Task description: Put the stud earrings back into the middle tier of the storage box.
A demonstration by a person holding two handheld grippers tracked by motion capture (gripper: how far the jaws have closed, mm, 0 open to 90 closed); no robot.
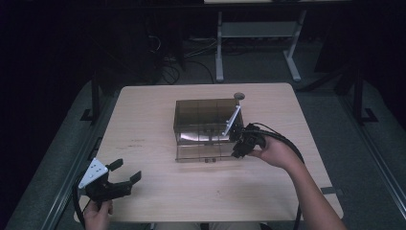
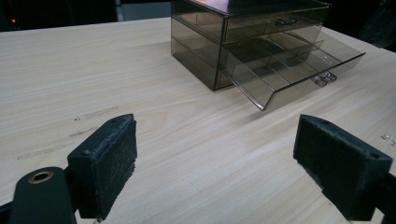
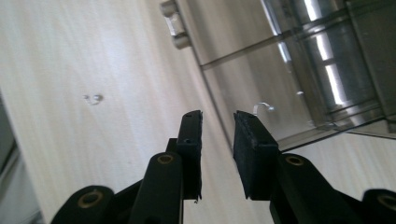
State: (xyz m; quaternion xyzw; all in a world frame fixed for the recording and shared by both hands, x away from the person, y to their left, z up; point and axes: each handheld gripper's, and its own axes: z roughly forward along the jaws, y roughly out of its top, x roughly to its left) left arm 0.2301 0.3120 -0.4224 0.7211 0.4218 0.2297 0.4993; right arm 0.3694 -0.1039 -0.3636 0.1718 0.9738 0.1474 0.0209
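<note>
Item one, nearest us: the left gripper at the near left corner of the table, held in the left hand; its jaws stand wide apart with nothing between them, and in the left gripper view both pads hover over bare light wood

Item two: the right hand reaching in from the near right, holding the right gripper at the right front corner of the drawer unit; a black cable loops behind the hand. In the right gripper view we see the jaws narrowly parted, a slim gap between the pads, nothing clamped, tips just over the front edge of the pulled-out drawer

Item three: small clear bits, one inside the drawer just beyond the right pad, one on the wood; they may be clips or hooks, but we cannot make them out

Item four, mid-table: a smoky transparent drawer unit, two tiers. The lower drawer is pulled out toward us, dividers visible, with a small metal handle on its front. The upper drawer is closed

Item five, far edge: a round cable hole in the tabletop

Item six, beyond the table: the white legs of another desk and loose cables on a dark floor
</note>
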